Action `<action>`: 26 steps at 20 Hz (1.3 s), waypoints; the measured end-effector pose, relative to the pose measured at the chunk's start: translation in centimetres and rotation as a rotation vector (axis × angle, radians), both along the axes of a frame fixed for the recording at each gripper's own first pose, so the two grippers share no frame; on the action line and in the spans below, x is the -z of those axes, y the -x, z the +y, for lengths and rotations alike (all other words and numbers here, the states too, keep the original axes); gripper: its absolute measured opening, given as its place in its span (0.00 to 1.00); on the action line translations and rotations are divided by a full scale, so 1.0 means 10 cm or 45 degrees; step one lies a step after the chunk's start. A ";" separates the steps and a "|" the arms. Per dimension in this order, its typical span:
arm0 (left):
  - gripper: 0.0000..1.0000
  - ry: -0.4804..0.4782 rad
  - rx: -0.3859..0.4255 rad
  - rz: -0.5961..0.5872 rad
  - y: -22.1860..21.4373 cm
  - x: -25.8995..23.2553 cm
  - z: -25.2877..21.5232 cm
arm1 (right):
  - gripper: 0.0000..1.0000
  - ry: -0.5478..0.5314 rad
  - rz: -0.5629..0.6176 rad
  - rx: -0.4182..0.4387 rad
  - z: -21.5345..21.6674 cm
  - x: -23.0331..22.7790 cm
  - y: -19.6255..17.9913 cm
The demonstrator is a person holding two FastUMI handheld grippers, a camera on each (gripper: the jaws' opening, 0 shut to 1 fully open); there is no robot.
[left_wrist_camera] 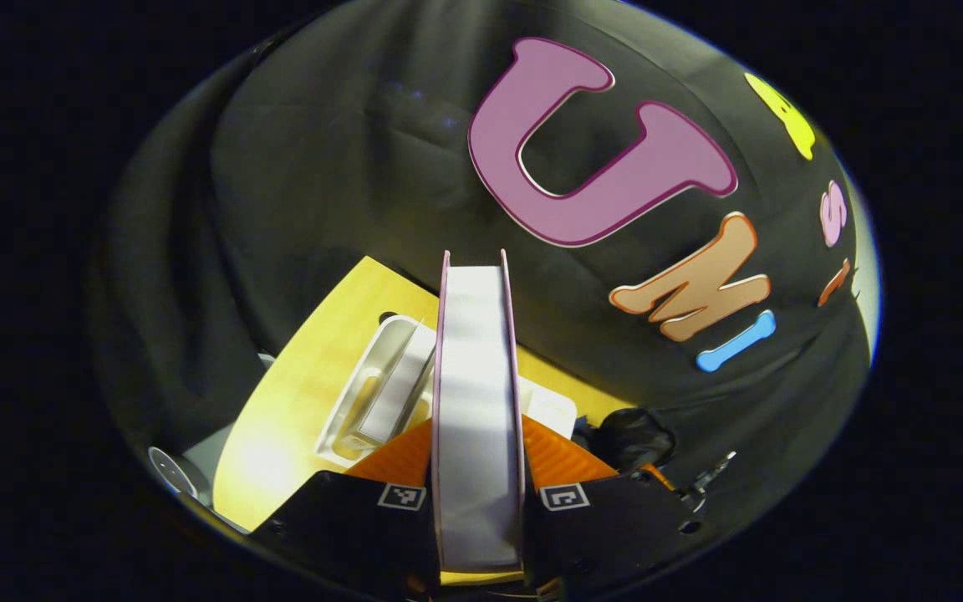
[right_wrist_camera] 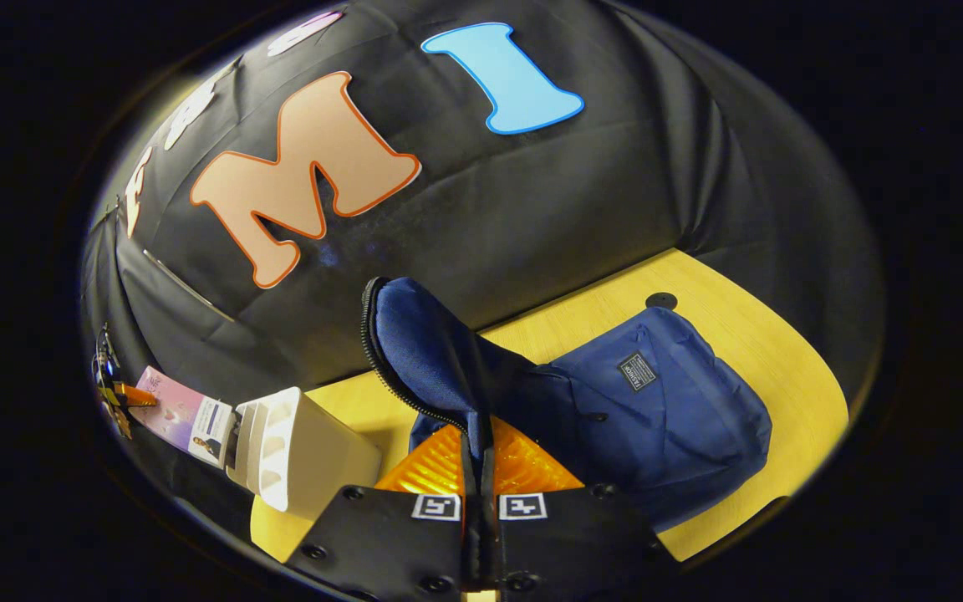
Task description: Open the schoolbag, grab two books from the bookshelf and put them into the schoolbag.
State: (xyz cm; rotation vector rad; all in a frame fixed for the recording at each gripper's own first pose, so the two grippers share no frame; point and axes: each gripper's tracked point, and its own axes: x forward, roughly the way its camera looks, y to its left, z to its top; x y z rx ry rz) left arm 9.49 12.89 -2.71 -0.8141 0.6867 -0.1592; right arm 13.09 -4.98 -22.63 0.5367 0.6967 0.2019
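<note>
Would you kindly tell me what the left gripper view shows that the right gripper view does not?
Left gripper view: the left claw clamps a book upright, its white page edge facing the camera. Right gripper view: the right claw pinches the raised zipped flap of the blue schoolbag. Both: the white bookshelf on the yellow table, and the book, seen far left in the right gripper view.

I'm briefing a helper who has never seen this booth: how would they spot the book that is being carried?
Start at the yellow table and find the white bookshelf on it. Above it, the left gripper clamps a book held edge-on. Pink covers around a thick block of white pages set it apart from the bookshelf.
</note>
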 end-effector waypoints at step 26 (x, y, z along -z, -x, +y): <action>0.36 0.433 0.080 0.029 -0.26 0.30 -1.76 | 0.03 -0.097 0.009 -0.018 0.00 -0.06 -0.01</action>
